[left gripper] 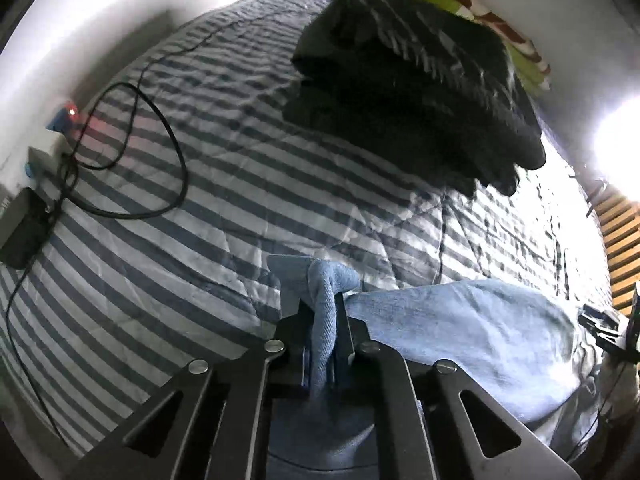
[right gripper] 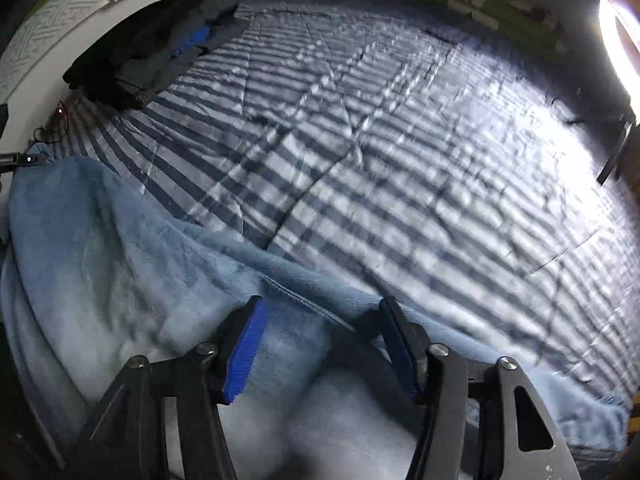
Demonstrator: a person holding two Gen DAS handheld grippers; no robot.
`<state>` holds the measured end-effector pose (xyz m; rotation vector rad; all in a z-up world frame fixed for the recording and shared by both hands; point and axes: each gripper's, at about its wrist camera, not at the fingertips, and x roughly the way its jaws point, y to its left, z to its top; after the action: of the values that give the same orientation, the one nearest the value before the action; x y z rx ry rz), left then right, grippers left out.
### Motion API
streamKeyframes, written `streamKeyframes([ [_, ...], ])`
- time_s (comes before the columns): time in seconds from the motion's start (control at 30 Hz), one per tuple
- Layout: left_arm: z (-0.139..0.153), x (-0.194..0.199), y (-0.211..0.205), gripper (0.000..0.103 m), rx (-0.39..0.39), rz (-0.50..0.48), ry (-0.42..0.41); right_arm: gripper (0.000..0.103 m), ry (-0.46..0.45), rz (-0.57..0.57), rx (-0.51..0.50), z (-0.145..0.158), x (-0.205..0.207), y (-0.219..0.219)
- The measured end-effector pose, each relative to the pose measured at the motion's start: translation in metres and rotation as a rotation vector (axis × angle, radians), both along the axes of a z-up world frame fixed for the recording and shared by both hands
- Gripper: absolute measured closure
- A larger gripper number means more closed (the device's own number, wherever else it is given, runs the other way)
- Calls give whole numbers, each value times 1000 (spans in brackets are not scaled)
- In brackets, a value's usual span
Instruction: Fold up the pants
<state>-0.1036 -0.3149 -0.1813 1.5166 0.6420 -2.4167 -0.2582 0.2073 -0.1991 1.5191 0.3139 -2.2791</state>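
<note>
Two grippers hang over a bed with a striped blanket (left gripper: 192, 208), dark blue and white. Light blue jeans (left gripper: 460, 320) lie on the blanket at the near edge, close to both cameras.

The left gripper (left gripper: 320, 312) points down at the bed. Its two black fingers are squeezed tight on a bunched fold of the jeans. The cloth sticks up in a little peak between the fingertips and runs down into the gap behind them. From there the jeans spread off to the right side of the left wrist view, flat and pale.

The right gripper (right gripper: 320, 320) also points down, over a wide part of the jeans (right gripper: 120, 264). Its fingers stand apart. The left one has a bright blue pad (right gripper: 244, 356). A seam of the jeans runs across between the two fingertips. The cloth lies under and between them, but the pads do not pinch it. The right wrist view is blurry, so fine details are hard to see.

A stack of folded dark clothes (left gripper: 408, 92) sits farther up the bed. In the right wrist view the same dark pile (right gripper: 156, 36) shows at the far left, next to a white wall.

A black cable (left gripper: 160, 152) loops on the blanket at the left. It runs to a white box (left gripper: 48, 156) with a small red light, and a black block lies just beside it. A very bright lamp (right gripper: 620, 48) shines from the right.
</note>
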Motion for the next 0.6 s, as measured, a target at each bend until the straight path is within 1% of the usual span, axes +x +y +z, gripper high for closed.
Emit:
streamKeyframes([
  [0.03, 5, 2, 0, 98, -1, 2, 12, 101, -17, -9, -14, -1, 1, 2],
  [0.1, 21, 8, 1, 98, -7, 4, 45, 101, -7, -22, -43, 4, 6, 8],
  [0.2, 49, 18, 4, 98, -16, -1, 104, 102, 63, -27, -64, 30, 23, 11],
  [0.3, 91, 39, 14, 98, -34, -27, 187, 102, 168, -75, -103, 73, 46, 23],
  [0.33, 106, 52, 20, 98, -43, -47, 220, 102, 202, -104, -132, 88, 58, 31],
  [0.4, 124, 81, 32, 98, -38, -84, 262, 102, 268, -139, -173, 113, 88, 47],
  [0.43, 126, 101, 41, 94, -16, -114, 260, 102, 300, -149, -177, 121, 107, 53],
  [0.47, 123, 118, 50, 94, -2, -151, 241, 102, 315, -159, -180, 124, 125, 58],
  [0.5, 117, 137, 61, 91, 5, -184, 212, 102, 324, -167, -177, 125, 142, 62],
  [0.53, 106, 157, 71, 81, 12, -209, 168, 102, 333, -176, -177, 123, 162, 68],
  [0.57, 96, 173, 79, 77, 13, -230, 131, 102, 325, -183, -175, 118, 179, 74],
  [0.6, 86, 189, 86, 70, 13, -245, 96, 102, 305, -192, -160, 107, 195, 77],
])
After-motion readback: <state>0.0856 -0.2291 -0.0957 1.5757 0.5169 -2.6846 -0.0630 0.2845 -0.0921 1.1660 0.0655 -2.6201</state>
